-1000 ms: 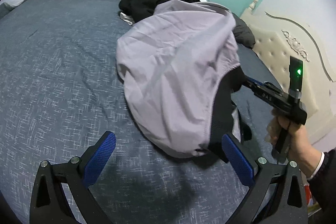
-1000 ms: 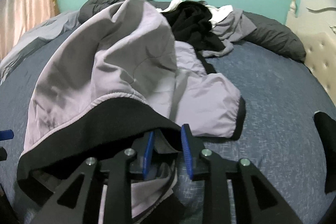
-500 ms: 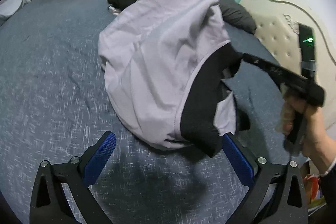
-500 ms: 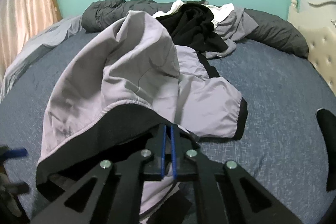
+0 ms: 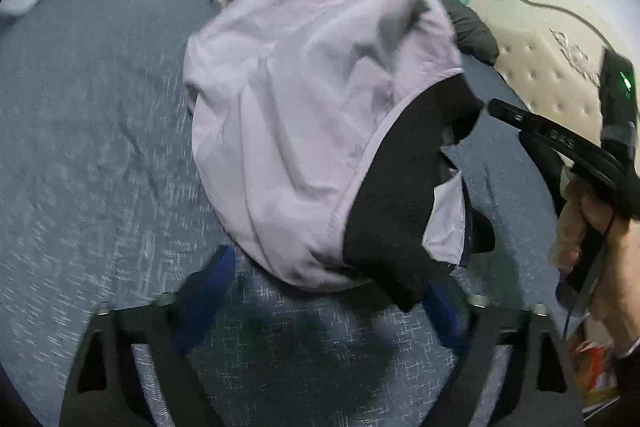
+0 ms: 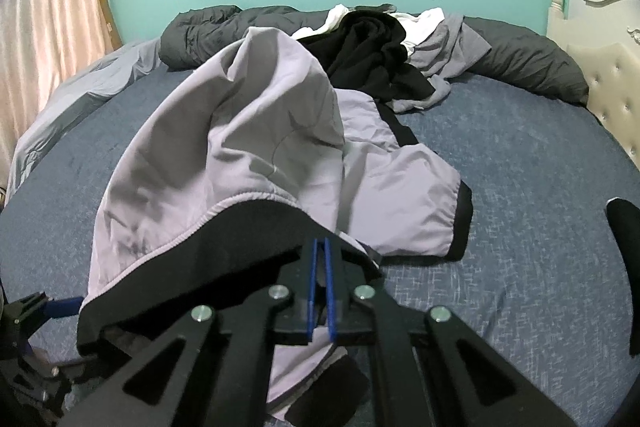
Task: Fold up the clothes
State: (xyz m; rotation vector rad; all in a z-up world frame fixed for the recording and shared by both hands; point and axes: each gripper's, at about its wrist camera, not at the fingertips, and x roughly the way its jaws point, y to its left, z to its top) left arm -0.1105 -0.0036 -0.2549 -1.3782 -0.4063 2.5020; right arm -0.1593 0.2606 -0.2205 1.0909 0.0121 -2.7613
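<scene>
A light grey jacket (image 5: pixel 312 99) with a black hem band (image 5: pixel 396 179) lies bunched on the blue bed. My right gripper (image 6: pixel 320 251) is shut on the black hem and lifts it off the bed; it also shows in the left wrist view (image 5: pixel 492 107) at the right. The jacket's grey body (image 6: pixel 240 131) rises in a hump ahead of it. My left gripper (image 5: pixel 332 275) is open, low over the bed, with the jacket's lower edge hanging between its blue pads. It appears at the lower left of the right wrist view (image 6: pixel 60 307).
A pile of black, white and grey clothes (image 6: pixel 384 51) and a dark duvet (image 6: pixel 528 67) lie at the far side of the bed (image 6: pixel 520 163). A cream tufted headboard (image 6: pixel 616 91) is at the right. A pink curtain (image 6: pixel 48 27) hangs at the left.
My right gripper closed on the black hem and lifted it. My left gripper moved closer, so the jacket's lower edge now sits between its open fingers.
</scene>
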